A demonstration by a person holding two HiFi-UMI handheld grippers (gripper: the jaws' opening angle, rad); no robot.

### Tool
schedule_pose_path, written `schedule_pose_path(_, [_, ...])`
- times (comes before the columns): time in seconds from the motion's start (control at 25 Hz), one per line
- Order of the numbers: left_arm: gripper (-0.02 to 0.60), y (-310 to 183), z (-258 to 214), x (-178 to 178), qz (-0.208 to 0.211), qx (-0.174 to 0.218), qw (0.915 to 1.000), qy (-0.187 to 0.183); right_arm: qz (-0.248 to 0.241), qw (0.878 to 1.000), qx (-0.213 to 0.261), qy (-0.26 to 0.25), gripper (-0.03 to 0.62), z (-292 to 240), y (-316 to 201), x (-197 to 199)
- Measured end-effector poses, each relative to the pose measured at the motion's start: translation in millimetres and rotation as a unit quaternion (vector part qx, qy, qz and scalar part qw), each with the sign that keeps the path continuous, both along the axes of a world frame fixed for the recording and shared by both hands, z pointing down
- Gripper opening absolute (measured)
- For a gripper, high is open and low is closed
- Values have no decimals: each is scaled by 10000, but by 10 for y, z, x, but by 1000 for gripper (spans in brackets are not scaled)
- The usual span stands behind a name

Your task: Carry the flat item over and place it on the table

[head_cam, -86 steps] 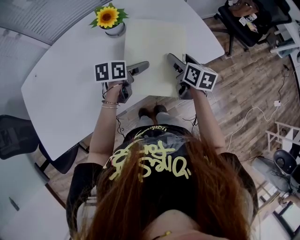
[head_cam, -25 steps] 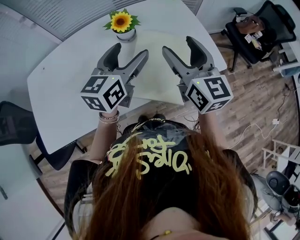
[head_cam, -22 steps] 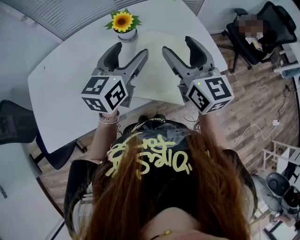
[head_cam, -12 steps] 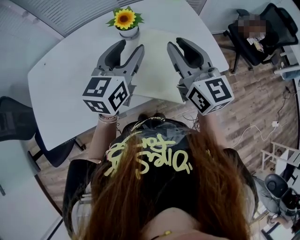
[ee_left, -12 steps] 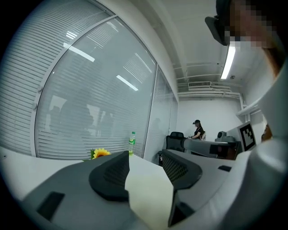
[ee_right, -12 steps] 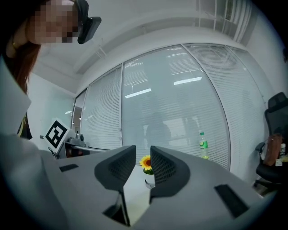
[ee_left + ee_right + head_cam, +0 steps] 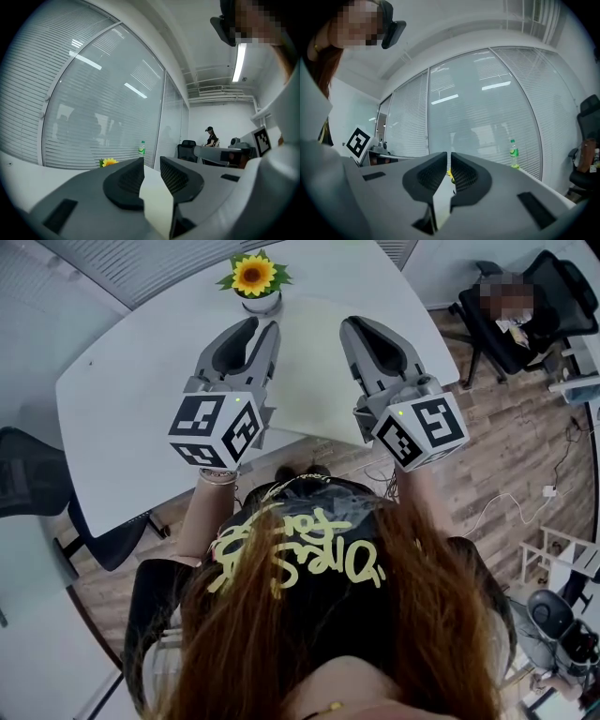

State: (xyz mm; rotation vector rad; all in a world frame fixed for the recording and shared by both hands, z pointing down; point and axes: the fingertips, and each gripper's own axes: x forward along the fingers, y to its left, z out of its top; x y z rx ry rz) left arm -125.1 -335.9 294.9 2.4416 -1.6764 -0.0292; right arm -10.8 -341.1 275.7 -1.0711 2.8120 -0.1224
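White curved desk (image 7: 122,399) on a wood-plank floor (image 7: 511,442); a black office chair (image 7: 548,273) at 2 o'clock, a second dark chair (image 7: 28,486) at 9 o'clock; a curved glass wall with slatted blinds (image 7: 93,108) beyond the desk at 12 o'clock; a ceiling strip light (image 7: 240,61) lit overhead.

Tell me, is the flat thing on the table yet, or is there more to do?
Done: the flat cream sheet lies on the white table, near the sunflower pot.
In hand: nothing. The left gripper and right gripper are above the sheet. Their jaws have just been closing with nothing between them.
Left: seemingly nothing, so the job looks finished.
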Motion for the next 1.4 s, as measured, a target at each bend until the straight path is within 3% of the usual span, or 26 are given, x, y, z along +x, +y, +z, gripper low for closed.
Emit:
schedule_pose_path(0.6, [-5,44,-25,-58,-255,70,9994,232,59,9999,8,-135,3,53,22,-19])
schedule_pose_path(1.4, [-8,1,58,-155,-395,-48,9988,287,61,9998,4,162,3,152,-12,-80])
